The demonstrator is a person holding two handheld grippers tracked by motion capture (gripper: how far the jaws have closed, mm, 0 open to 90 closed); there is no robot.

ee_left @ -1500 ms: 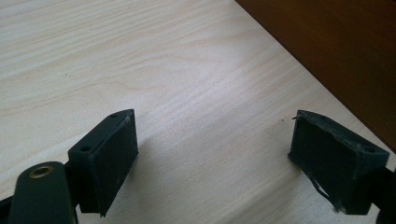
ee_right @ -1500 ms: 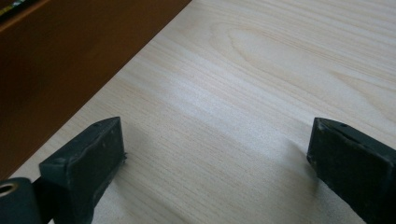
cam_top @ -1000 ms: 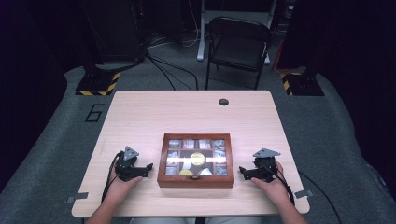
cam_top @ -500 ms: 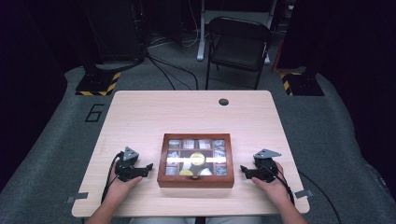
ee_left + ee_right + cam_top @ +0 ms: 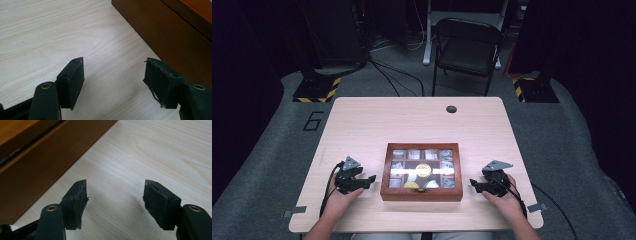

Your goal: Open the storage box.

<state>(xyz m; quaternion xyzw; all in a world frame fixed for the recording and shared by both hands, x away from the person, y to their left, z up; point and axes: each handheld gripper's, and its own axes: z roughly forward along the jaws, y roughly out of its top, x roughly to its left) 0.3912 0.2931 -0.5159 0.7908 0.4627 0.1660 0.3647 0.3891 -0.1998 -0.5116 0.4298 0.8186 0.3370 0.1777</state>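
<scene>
Wooden box between two open grippers

Dark-brown wooden box with a glass-paned lid (image 5: 421, 171) sits near the front edge of the pale wood table (image 5: 412, 120), its compartments apparently holding small packets. Bare tabletop lies behind it. Left gripper (image 5: 366, 180) and right gripper (image 5: 474, 185) flank it, jaws wide apart, holding nothing, just beside its walls.

Both forearms are entering from the near edge. The left gripper (image 5: 362, 181) is resting low at near left, jaws standing apart and holding nothing, pointing right. The right gripper (image 5: 476, 185) is resting low at near right, jaws likewise spread and gripping nothing, pointing left.
</scene>
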